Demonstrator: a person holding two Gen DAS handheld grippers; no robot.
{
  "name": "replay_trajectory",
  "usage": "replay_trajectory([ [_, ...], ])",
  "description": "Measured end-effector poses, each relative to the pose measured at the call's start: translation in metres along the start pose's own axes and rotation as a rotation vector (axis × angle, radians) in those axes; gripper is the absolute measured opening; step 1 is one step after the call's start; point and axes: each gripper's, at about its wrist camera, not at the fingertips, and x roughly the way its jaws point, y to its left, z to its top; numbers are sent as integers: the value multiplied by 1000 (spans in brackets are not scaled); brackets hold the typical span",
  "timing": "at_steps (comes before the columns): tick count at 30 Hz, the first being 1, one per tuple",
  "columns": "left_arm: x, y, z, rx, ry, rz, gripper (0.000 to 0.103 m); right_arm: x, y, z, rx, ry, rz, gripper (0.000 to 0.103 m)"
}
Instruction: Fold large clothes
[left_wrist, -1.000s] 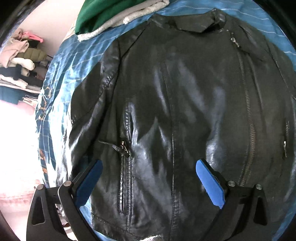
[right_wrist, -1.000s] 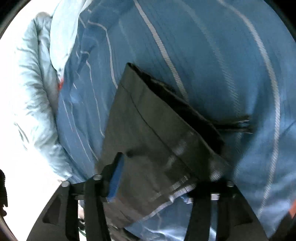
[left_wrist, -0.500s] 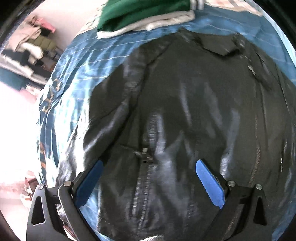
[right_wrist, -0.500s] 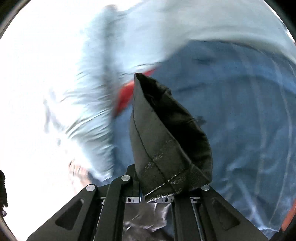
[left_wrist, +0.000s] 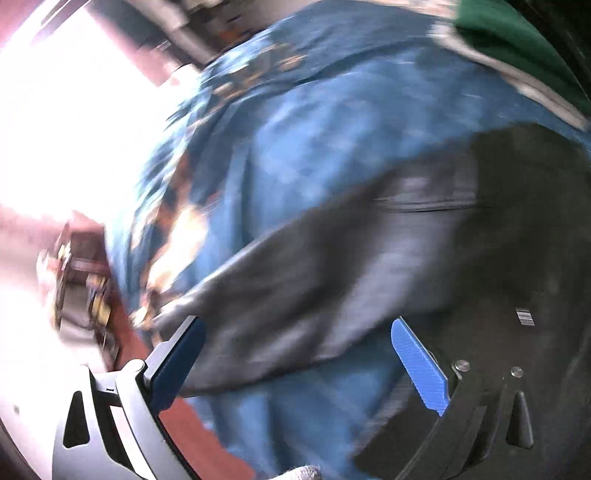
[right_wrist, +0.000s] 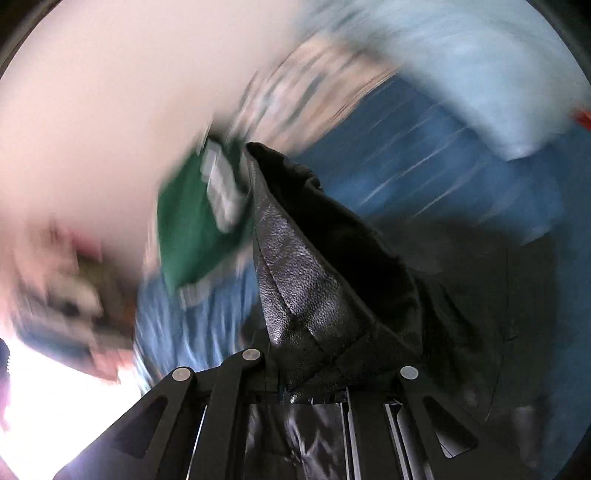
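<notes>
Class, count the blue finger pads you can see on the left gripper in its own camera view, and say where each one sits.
2. One pad is at lower left, over the black jacket's sleeve edge; the other is at lower right. Nothing is between them.

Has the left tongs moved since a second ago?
Yes. The left tongs were over the jacket's front; now they're over its sleeve, at the blue bedspread's edge.

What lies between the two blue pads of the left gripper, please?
In the left wrist view, the left gripper stands open, with a sleeve of the black leather jacket and blue bedspread showing between its pads, both blurred; nothing is gripped.
</notes>
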Motion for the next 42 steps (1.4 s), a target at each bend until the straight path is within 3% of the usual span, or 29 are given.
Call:
replay_trajectory([
  [4, 26, 60, -16, -128, 72, 12, 103, 126, 69, -77, -260, 241, -160, 10],
  [6, 40, 88, -27, -210, 116, -18, 103, 159, 79, -104, -338, 344, -209, 23],
  [7, 50, 104, -37, -275, 157, -62, 103, 160, 85, -112, -340, 348, -180, 29],
  [11, 84, 135, -66, -463, 268, -208, 102, 128, 91, -125, -276, 383, -5, 71],
  [12, 93, 138, -71, -505, 288, -253, 102, 120, 90, -126, -267, 388, 6, 74],
  [17, 146, 153, -83, -820, 371, -473, 102, 86, 53, -133, -221, 417, -58, 75],
  [19, 164, 160, -85, -944, 377, -471, 101, 81, 36, -128, -172, 437, -94, 75],
  [21, 167, 168, -80, -1030, 339, -424, 93, 80, 23, -133, -133, 452, -117, 75],
  [22, 163, 170, -74, -1032, 321, -393, 80, 80, 20, -136, -116, 448, -129, 75],
  [24, 148, 173, -57, -1009, 260, -333, 44, 78, 18, -138, -96, 433, -137, 75],
  [25, 137, 177, -46, -989, 211, -295, 11, 75, 19, -140, -89, 420, -136, 75],
  [30, 105, 198, 14, -930, -35, -374, 10, 65, 39, -148, -115, 392, -143, 75],
  [34, 127, 215, 53, -904, -153, -484, 10, 67, 59, -153, -224, 375, -240, 76],
  [36, 147, 211, 54, -899, -145, -548, 10, 73, 70, -154, -259, 364, -245, 78],
  [39, 183, 210, 52, -927, -55, -642, 15, 79, 83, -150, -285, 349, -230, 81],
  [42, 200, 210, 29, -1009, -7, -818, 39, 82, 88, -147, -287, 354, -212, 81],
])
